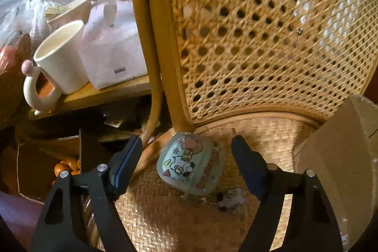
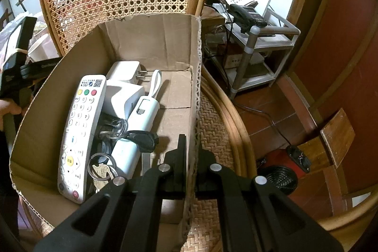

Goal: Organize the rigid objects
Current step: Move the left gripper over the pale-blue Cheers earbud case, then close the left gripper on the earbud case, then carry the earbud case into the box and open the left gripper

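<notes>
A pale green case with cartoon stickers (image 1: 190, 163) lies on the woven seat of a rattan chair (image 1: 179, 216), against the foot of the backrest. My left gripper (image 1: 186, 157) is open, its fingers either side of the case and not touching it. My right gripper (image 2: 191, 148) is shut on the right wall of a cardboard box (image 2: 196, 77) that stands on the same seat. In the box lie a white remote (image 2: 79, 133), white chargers (image 2: 125, 86), a white power strip (image 2: 137, 126) and keys on rings (image 2: 111, 148). The box's corner also shows in the left wrist view (image 1: 335, 157).
A small cartoon charm (image 1: 231, 200) lies on the seat near the case. Left of the chair, a table carries a cream mug (image 1: 61, 60) and bags. Below it is a box of oranges (image 1: 66, 165). Right of the chair stand a shelf unit (image 2: 255, 51) with a phone, and a fan (image 2: 281, 177).
</notes>
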`<state>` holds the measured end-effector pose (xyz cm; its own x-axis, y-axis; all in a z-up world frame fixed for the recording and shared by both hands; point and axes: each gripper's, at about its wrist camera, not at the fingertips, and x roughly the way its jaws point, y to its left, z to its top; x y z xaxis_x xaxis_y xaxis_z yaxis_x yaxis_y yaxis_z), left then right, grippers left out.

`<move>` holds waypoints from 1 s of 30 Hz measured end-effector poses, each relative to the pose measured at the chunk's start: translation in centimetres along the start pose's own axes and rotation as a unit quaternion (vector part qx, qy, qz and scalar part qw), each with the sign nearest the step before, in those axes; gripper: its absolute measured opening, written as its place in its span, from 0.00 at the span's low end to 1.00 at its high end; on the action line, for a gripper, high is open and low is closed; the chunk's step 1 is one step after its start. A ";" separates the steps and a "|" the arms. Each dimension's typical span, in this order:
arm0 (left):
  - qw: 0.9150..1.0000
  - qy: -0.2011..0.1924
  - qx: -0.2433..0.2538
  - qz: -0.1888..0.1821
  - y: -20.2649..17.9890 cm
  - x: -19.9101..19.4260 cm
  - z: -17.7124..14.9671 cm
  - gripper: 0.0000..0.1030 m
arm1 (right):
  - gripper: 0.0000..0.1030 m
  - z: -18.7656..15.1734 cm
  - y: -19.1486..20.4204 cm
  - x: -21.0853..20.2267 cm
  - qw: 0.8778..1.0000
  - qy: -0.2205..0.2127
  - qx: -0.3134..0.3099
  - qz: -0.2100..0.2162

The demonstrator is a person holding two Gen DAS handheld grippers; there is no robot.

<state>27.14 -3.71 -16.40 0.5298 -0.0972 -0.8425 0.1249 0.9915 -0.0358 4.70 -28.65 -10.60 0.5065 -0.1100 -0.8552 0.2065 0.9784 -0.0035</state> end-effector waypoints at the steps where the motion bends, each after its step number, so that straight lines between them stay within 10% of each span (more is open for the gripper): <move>1: 1.000 0.007 -0.002 -0.007 0.1 0.4 -0.1 0.75 | 0.06 0.0 0.0 0.0 1.000 0.000 0.000 0.000; 16: 0.999 0.012 0.043 -0.007 -1.3 1.0 -2.1 0.58 | 0.07 0.0 0.1 -0.1 1.000 0.002 -0.004 -0.002; 30: 0.982 -0.119 0.124 -0.075 -9.0 -14.9 -3.9 0.58 | 0.07 0.0 0.1 -0.1 1.000 0.002 -0.004 -0.002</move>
<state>14.84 -10.85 -5.65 0.6668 -0.2873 -0.6876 0.4019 0.9157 0.0072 4.73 -28.54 -10.54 0.5028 -0.1127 -0.8570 0.2021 0.9793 -0.0103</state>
